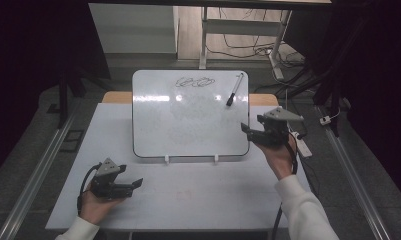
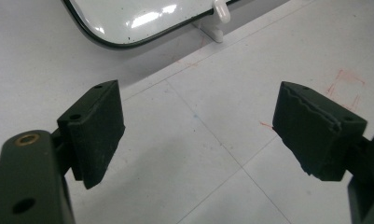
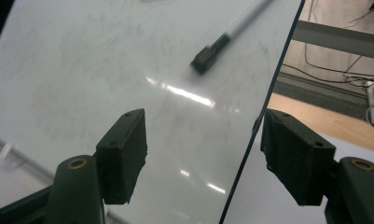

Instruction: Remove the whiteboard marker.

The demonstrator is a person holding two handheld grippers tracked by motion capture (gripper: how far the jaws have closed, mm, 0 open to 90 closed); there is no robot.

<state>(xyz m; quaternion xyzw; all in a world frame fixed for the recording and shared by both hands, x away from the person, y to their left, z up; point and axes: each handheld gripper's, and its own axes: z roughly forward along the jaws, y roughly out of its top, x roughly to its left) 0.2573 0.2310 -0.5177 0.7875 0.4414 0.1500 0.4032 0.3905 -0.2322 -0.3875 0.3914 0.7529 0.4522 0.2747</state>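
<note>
Fingers (image 2: 96,135) apart on both grippers — whiteboard (image 1: 188,125), marker (image 1: 234,90) beyond.

A white dry-erase board (image 1: 190,120) with a thin dark rim and rounded corners lies across the far middle of the table (image 1: 188,200), its far edge reaching past the table's far edge and its near edge sitting on two small white clips. A looping dark scribble (image 1: 194,81) is drawn near its far edge. A marker (image 1: 234,90) with a white barrel and black cap lies at the board's far right corner, cap pointing toward the near side
</note>
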